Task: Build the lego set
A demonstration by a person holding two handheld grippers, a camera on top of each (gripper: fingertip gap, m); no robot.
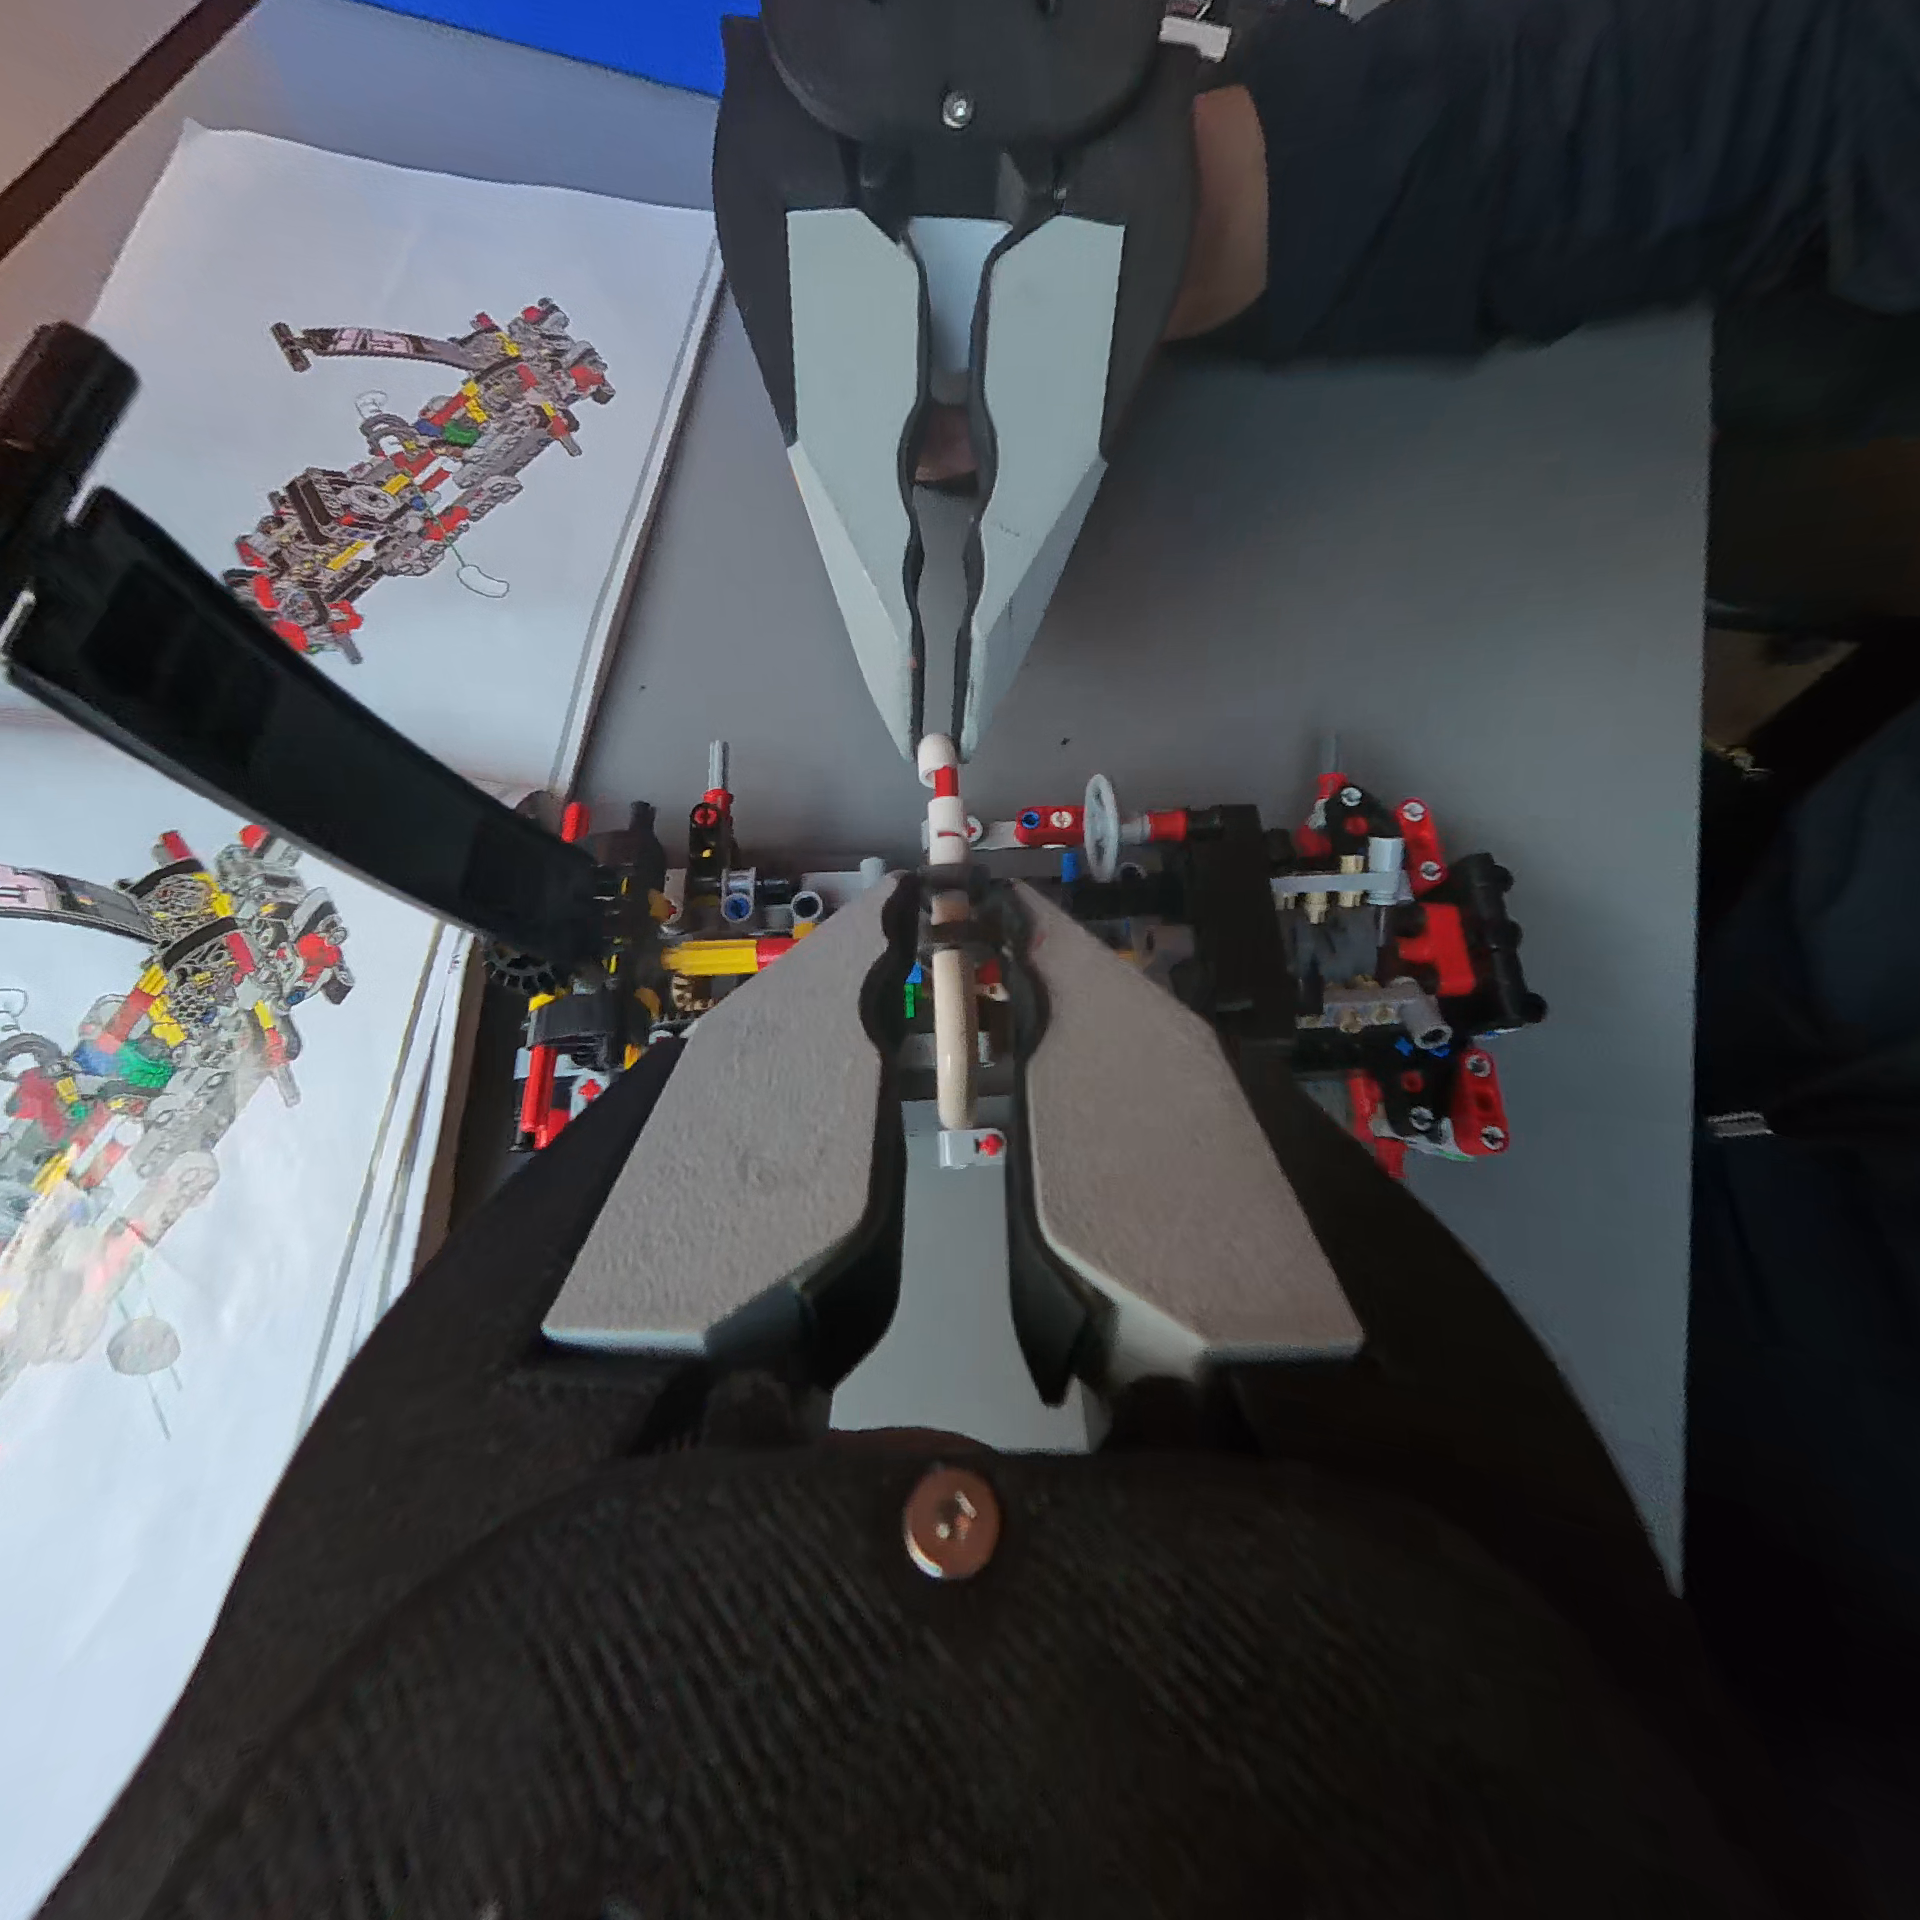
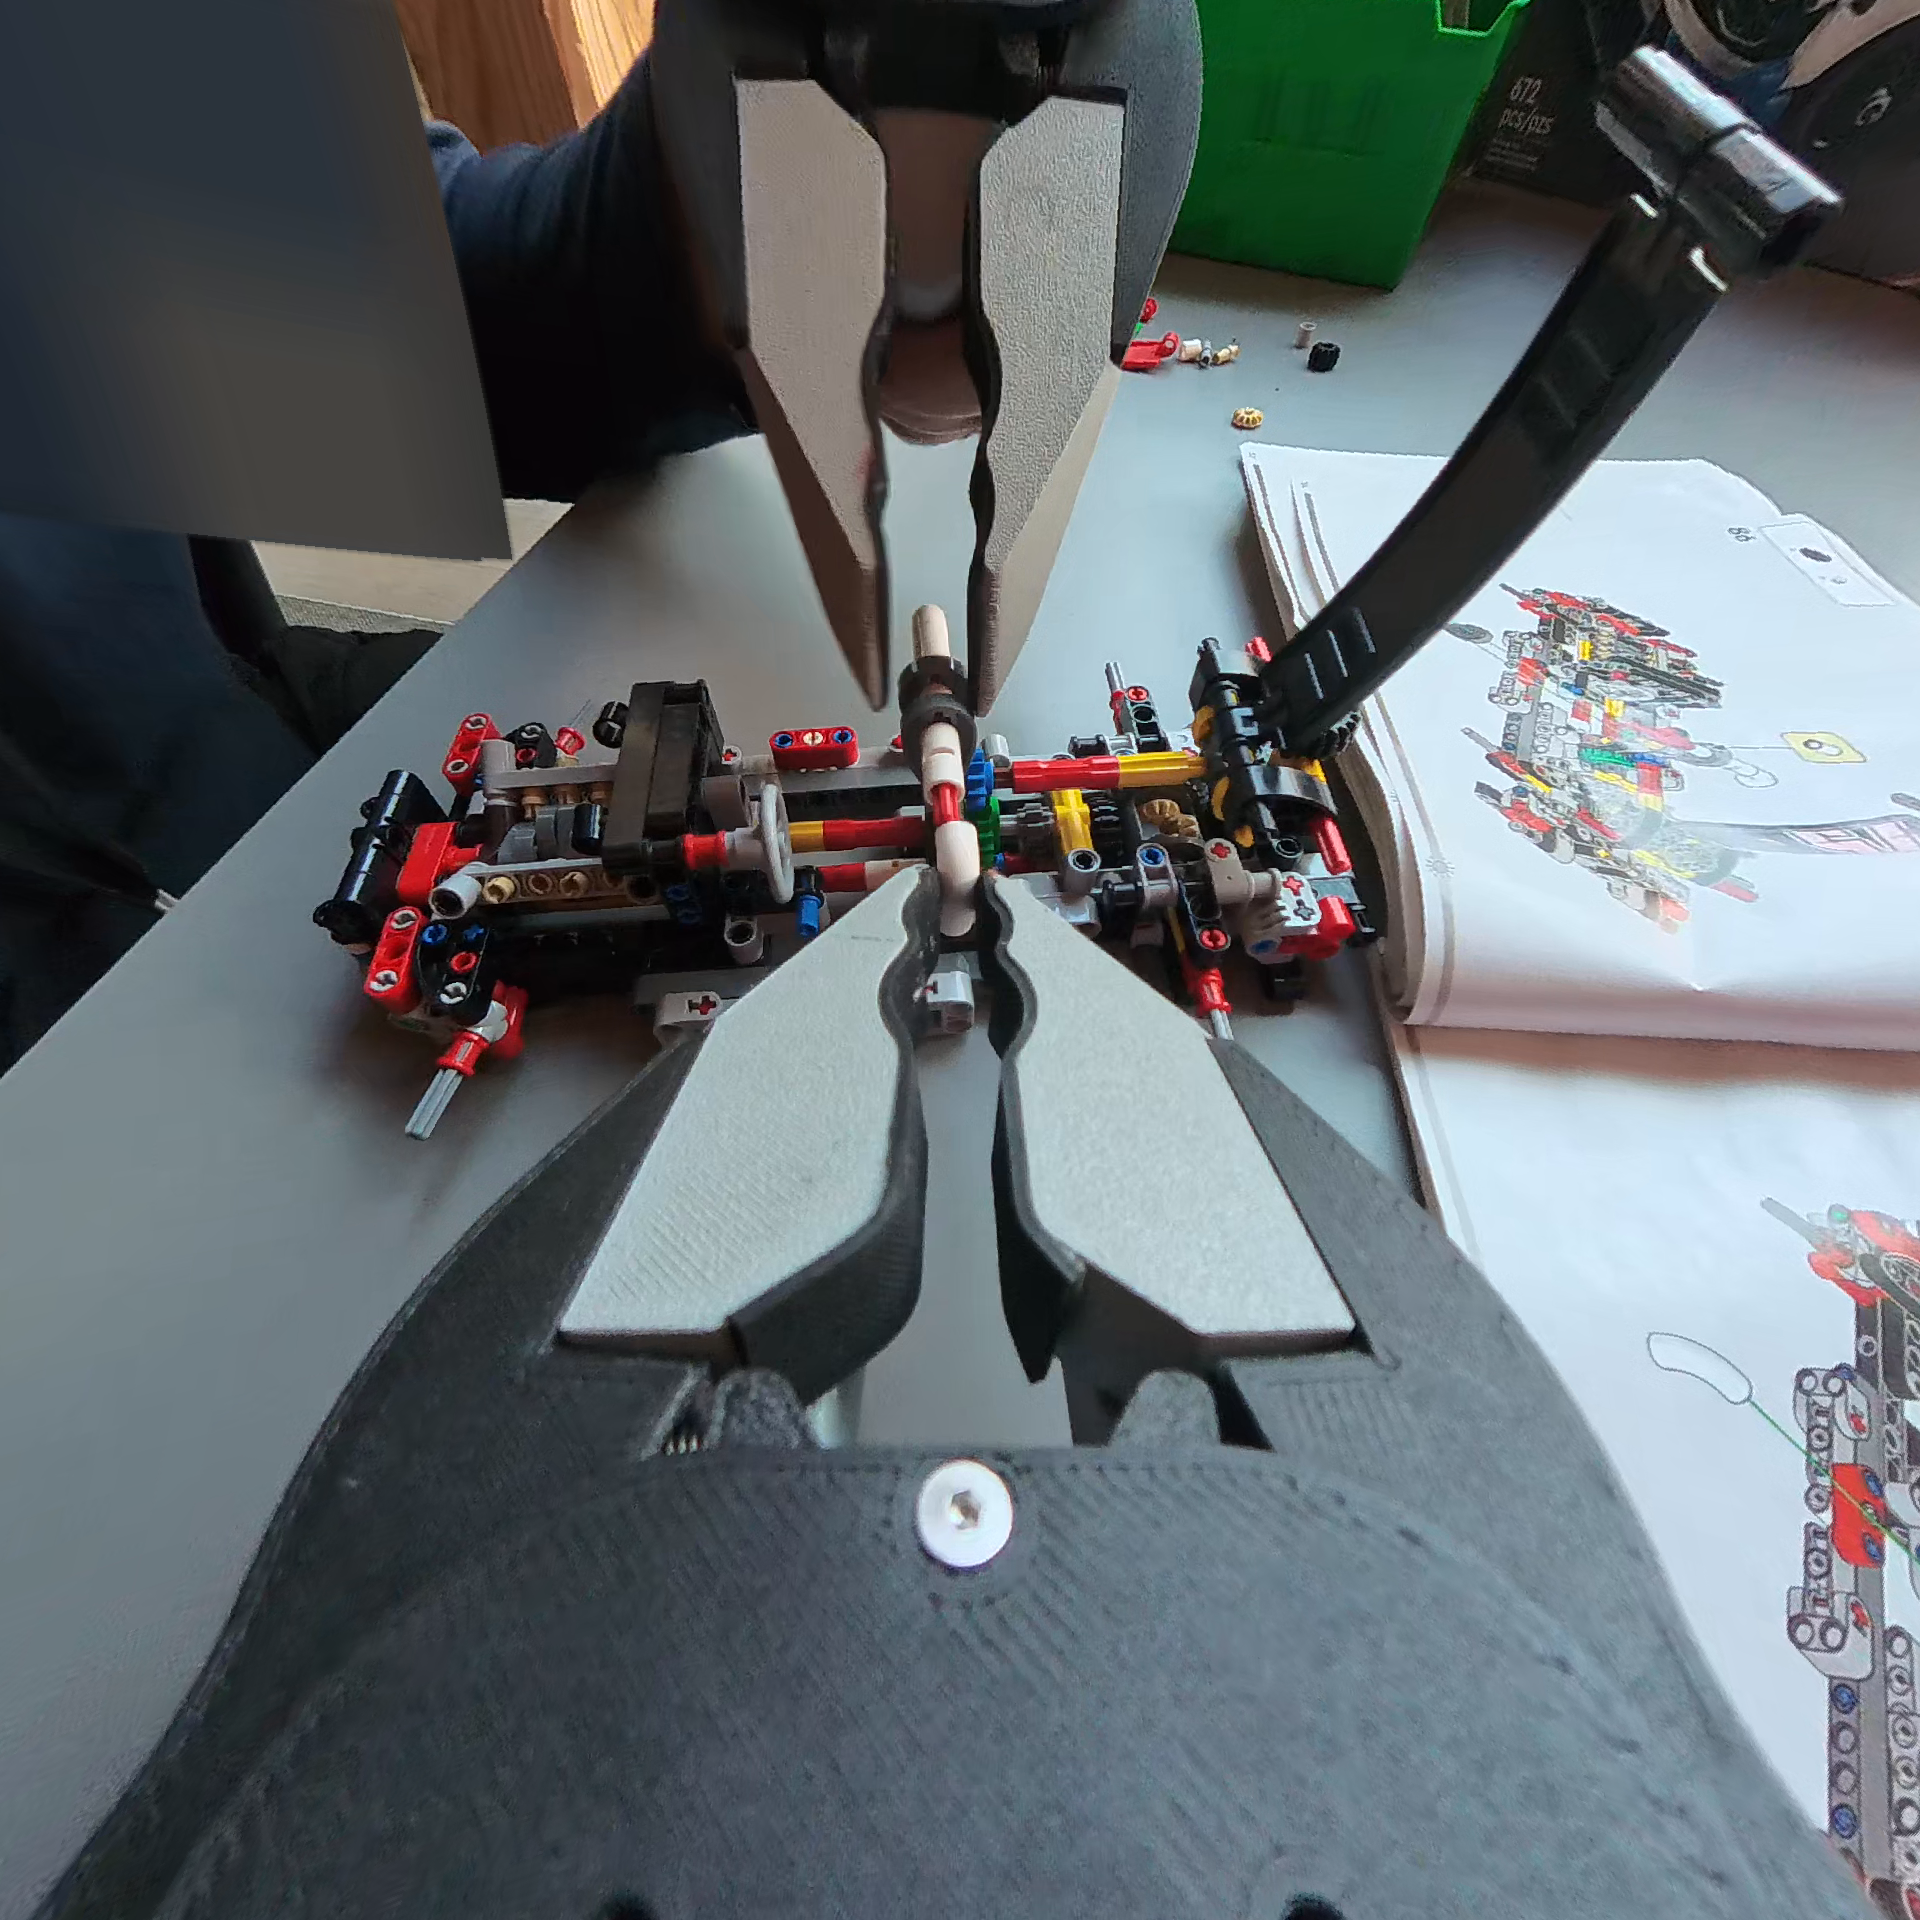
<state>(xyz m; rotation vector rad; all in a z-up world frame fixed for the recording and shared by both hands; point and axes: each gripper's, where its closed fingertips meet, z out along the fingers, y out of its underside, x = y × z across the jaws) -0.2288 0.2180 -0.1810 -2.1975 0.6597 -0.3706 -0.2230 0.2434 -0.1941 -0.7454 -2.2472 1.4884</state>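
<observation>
A building-brick vehicle chassis (image 1: 1351, 935) lies on the grey table (image 1: 1351, 571), also in the right wrist view (image 2: 623, 821). A cross shaft of tan axle (image 1: 954, 1029), white bushes and red sections spans it. My left gripper (image 1: 953, 899) is shut on a dark ring (image 1: 951, 883) on the tan axle; from the other side it (image 2: 930, 686) pinches that ring (image 2: 935, 707). My right gripper (image 2: 958, 899) faces it and is shut on the white end bush (image 2: 956, 873). In the left wrist view it (image 1: 940, 740) nips that bush (image 1: 935, 753).
An open instruction booklet (image 1: 343, 260) (image 2: 1662, 935) lies beside the model. A long black arm (image 1: 260, 748) (image 2: 1507, 468) reaches onto the chassis end. A green bin (image 2: 1320, 135) and small loose parts (image 2: 1205, 351) sit at the back. A dark sleeve (image 1: 1507, 177) is behind the right gripper. Only a small space, under 4 cm, lies between the two pairs of fingers.
</observation>
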